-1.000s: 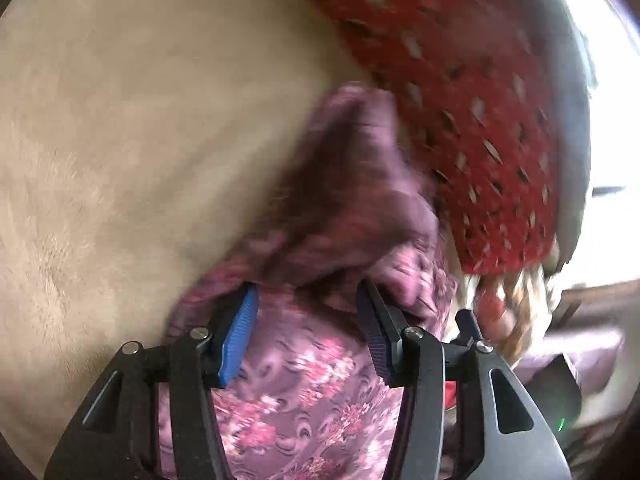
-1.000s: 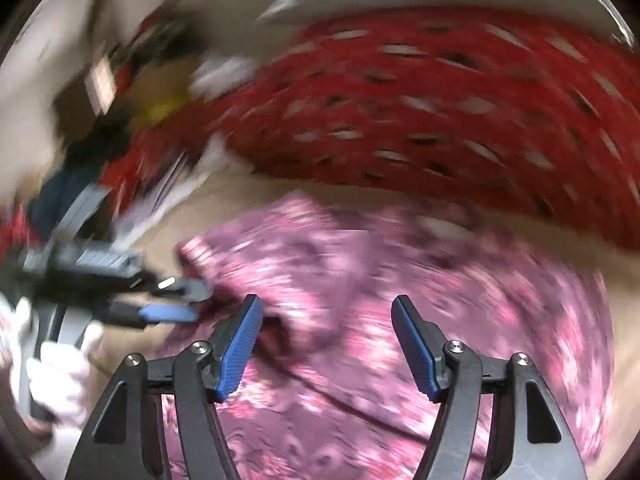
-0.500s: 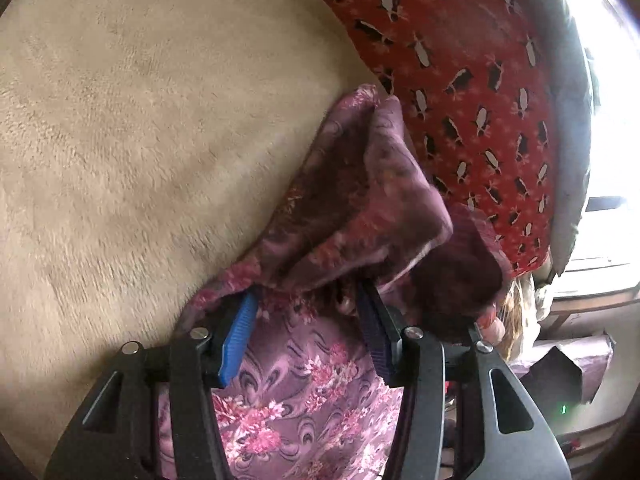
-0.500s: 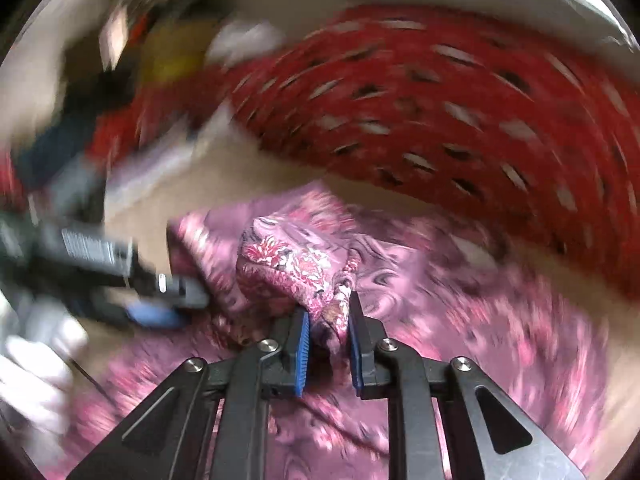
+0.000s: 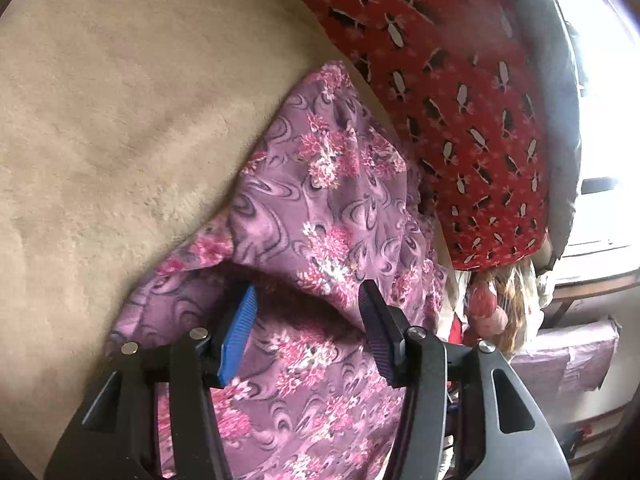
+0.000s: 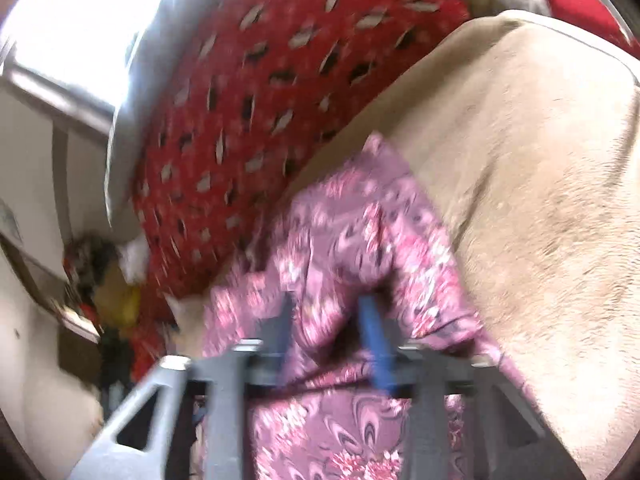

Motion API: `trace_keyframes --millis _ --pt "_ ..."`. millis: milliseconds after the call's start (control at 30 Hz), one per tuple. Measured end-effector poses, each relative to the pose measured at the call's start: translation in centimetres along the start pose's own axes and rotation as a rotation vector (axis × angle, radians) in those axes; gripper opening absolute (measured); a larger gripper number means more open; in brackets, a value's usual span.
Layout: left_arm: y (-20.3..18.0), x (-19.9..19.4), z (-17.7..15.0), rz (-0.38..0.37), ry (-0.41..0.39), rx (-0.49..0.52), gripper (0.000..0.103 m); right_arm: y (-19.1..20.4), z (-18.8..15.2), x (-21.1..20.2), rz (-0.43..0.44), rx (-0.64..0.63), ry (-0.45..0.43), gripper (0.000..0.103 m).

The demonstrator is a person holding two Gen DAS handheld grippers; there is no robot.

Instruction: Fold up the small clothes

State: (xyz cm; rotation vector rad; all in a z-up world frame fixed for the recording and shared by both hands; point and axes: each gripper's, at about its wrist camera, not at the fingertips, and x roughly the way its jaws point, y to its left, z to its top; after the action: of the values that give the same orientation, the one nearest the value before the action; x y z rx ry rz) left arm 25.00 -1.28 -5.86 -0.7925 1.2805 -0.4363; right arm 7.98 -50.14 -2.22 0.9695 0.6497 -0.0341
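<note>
Garment (image 5: 320, 208) laid lengthwise ahead of both tongs. Left tongs (image 5: 308, 312) held half-wide, fold draped between, not pinched. Right tongs (image 6: 328, 320) opening, cloth bunched between jaws; nearer fold judged.

Beige plush blanket (image 5: 120, 128) underneath — red penguin-print cloth (image 5: 460, 92) beyond, grey edge (image 5: 560, 120) behind.

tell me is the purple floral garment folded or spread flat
Folded over: an upper layer of the purple floral garment drapes across a lower layer between the left gripper's fingers.
</note>
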Motion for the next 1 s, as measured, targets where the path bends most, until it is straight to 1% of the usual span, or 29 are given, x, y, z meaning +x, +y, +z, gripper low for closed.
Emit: trace_keyframes --millis 33,100,133,167,200,233,267,333,367,400,433,467,533,567,600,667,700,733,767,800,833,867,900,933,967,1000 --pt "0.0 0.5 0.1 0.008 0.009 -0.006 0.051 0.1 0.3 0.1 0.003 0.005 -0.012 0.074" --pt "-0.2 1.5 0.6 0.032 0.022 -0.016 0.051 0.4 0.7 1.5 -0.042 -0.004 0.009 0.075" --pt "-0.4 1.7 0.9 0.044 0.023 -0.016 0.049 0.5 0.9 2.6 -0.056 -0.004 0.029 0.074" --pt "-0.7 1.8 1.2 0.050 0.023 -0.012 0.044 0.8 0.9 3.6 -0.056 -0.007 0.052 0.070" --pt "-1.2 1.6 1.5 0.051 0.013 -0.002 0.036 1.5 1.1 4.3 -0.054 -0.021 0.073 0.041" --pt "-1.5 1.3 1.6 0.046 0.006 0.010 0.022 2.2 1.2 4.6 -0.034 -0.043 0.085 0.007" --pt "-2.0 0.9 1.8 0.049 -0.014 0.013 0.020 2.8 2.0 4.1 0.004 -0.075 0.083 0.008" --pt "-2.5 0.4 1.9 0.088 -0.045 0.055 0.020 4.7 2.7 2.1 0.042 -0.173 -0.023 0.008" --pt "-2.4 0.7 1.8 0.115 -0.044 0.072 0.020 4.9 2.8 1.3 0.029 -0.196 -0.051 0.008" --pt "-2.1 1.2 1.8 0.143 -0.031 0.073 0.020 4.7 3.0 1.4 0.006 -0.201 -0.058 0.008" --pt "-1.7 1.9 1.8 0.177 -0.013 0.066 0.020 3.8 3.1 1.8 -0.028 -0.193 -0.039 0.008" --pt "-1.1 2.8 1.8 0.206 0.012 0.061 0.020 2.2 3.1 3.0 -0.082 -0.170 0.024 0.008" --pt "-1.1 2.7 1.6 0.205 0.007 0.078 0.020 -0.5 2.3 4.9 -0.201 -0.124 0.160 0.007" --pt "-1.4 2.2 1.4 0.207 0.012 0.089 0.020 -0.8 2.0 4.4 -0.180 -0.115 0.156 0.007" --pt "-1.8 1.7 1.1 0.194 0.021 0.108 0.020 -0.5 1.8 3.5 -0.170 -0.120 0.131 0.015" --pt "-2.5 0.7 -0.1 0.183 0.032 0.155 0.020 0.9 1.5 1.4 -0.160 -0.158 0.079 0.016" --pt "-3.0 0.4 -1.0 0.192 0.035 0.193 0.021 1.6 1.0 0.2 -0.124 -0.190 0.055 0.016" --pt "-3.3 0.4 -1.8 0.212 0.036 0.231 0.025 2.2 0.5 -0.5 -0.106 -0.220 0.047 0.018" --pt "-3.5 0.6 -2.9 0.249 0.041 0.266 0.031 2.6 -0.4 -0.8 -0.117 -0.257 0.060 0.021" --pt "-3.3 1.2 -3.8 0.290 0.056 0.291 0.031 2.7 -1.3 -0.3 -0.146 -0.285 0.105 0.029" --pt "-3.2 2.0 -4.6 0.329 0.080 0.312 0.031 2.3 -2.1 0.5 -0.185 -0.302 0.167 0.032" --pt "-3.1 2.3 -5.4 0.358 0.080 0.332 0.031 1.3 -3.2 2.1 -0.270 -0.306 0.279 0.031" --pt "-3.4 2.0 -6.1 0.377 0.066 0.357 0.031 0.8 -3.9 2.4 -0.284 -0.302 0.307 0.031" --pt "-3.7 1.7 -6.7 0.388 0.071 0.374 0.032 0.9 -4.3 1.6 -0.274 -0.316 0.279 0.030" --pt "-3.7 1.4 -7.2 0.384 0.091 0.375 0.032 1.3 -4.6 0.8 -0.284 -0.330 0.287 0.031" --pt "-3.5 1.0 -7.8 0.374 0.113 0.364 0.032 1.6 -5.0 0.3 -0.290 -0.334 0.320 0.033"
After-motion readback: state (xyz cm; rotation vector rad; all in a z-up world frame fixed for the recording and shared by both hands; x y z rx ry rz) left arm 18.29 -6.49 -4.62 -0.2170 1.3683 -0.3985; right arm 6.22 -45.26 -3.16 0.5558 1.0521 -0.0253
